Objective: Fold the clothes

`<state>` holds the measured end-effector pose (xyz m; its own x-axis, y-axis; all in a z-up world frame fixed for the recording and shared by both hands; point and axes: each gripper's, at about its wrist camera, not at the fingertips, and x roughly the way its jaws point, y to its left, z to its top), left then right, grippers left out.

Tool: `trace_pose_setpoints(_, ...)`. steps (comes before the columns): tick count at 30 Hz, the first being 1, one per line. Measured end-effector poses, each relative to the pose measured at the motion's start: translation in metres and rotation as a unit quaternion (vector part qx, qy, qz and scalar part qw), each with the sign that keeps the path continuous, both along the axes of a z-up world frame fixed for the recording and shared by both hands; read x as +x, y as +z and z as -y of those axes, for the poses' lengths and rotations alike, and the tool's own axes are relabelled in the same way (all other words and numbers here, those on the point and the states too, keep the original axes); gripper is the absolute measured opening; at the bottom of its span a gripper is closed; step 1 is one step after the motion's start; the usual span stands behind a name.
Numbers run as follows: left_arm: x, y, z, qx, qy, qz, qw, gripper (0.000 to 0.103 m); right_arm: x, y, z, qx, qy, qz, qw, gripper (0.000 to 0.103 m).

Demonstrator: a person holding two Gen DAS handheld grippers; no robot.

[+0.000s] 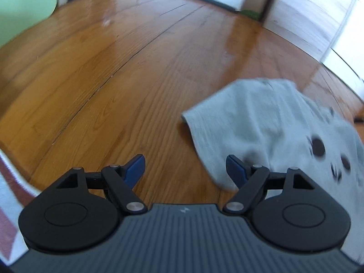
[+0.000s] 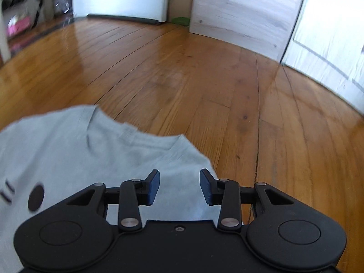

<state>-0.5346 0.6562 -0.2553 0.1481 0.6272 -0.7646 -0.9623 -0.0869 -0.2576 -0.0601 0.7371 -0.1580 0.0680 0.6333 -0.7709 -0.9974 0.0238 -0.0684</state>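
I see one grey T-shirt [image 2: 75, 150] on the wooden floor [image 2: 204, 79], neckline away from me, print up, one sleeve [image 1: 227, 118] out flat. No fold line visible in the part I see; the rest is cut off, so progress is unclear. Two grippers: left gripper [image 1: 185, 168] jaws wide open over bare floor, right gripper [image 2: 179, 185] jaws apart above the shirt, gripping nothing. A striped cloth [image 1: 9, 204] sits at the left edge.

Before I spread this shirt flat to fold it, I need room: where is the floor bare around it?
The wood floor is bare beyond the grey shirt, up to the pale cabinets and right of it. In the left view, floor is open left of the shirt until the striped rug. The open left tool and right tool crowd its near edge.
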Motion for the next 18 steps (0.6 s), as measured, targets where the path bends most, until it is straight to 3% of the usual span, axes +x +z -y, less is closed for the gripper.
trace_pose_setpoints(2,-0.001,0.003,-0.025,-0.023,0.027,0.022,0.9991,0.078,0.009,-0.004,-0.014,-0.002,-0.005,-0.011,1.0,0.046)
trace_pose_setpoints(5,0.01,0.007,-0.055,-0.067,0.028,0.038,0.9966,0.078,0.021,-0.02,-0.037,-0.014,-0.022,-0.044,0.999,0.055)
trace_pose_setpoints(9,0.036,0.002,-0.08,-0.069,0.013,-0.034,0.9969,0.079,0.035,-0.047,-0.06,-0.016,-0.102,-0.104,0.989,0.061)
trace_pose_setpoints(12,0.056,0.007,-0.078,-0.03,-0.025,-0.071,0.9967,0.079,0.025,-0.056,-0.065,-0.014,-0.111,-0.081,0.99,0.062)
trace_pose_setpoints(14,0.069,0.01,-0.071,-0.006,-0.051,-0.101,0.9935,0.081,0.019,-0.062,-0.069,-0.012,-0.117,-0.066,0.991,0.067)
trace_pose_setpoints(18,0.072,-0.001,-0.075,-0.019,-0.046,-0.123,0.9912,0.082,0.007,-0.075,-0.076,-0.009,-0.129,-0.036,0.991,0.068)
